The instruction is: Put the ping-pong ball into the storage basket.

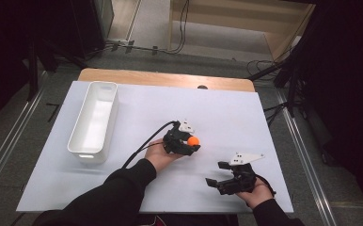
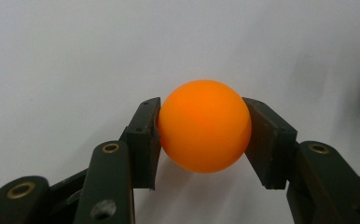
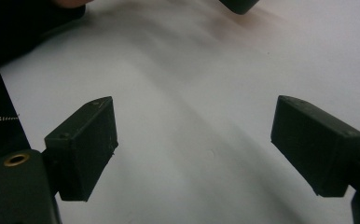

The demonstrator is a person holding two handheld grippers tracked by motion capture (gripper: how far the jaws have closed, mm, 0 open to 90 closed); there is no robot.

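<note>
The far side of the orange ball is hidden, and the left gripper covers its lower part in the high view. The left gripper's fingers pinch the ball just above the desk, mid-desk. The right gripper, held low near the front edge, has fingers spread wide. The white bin stands well apart at left.

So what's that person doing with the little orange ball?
A person holds a hand-held gripper in each hand over a white table. The left hand-held gripper has its jaws closed on the orange ball, one pad on each side, near the middle of the table. The right hand-held gripper is open with nothing between its jaws, near the table's front edge. A white bin sits off to the left, with nothing visible inside it.
</note>
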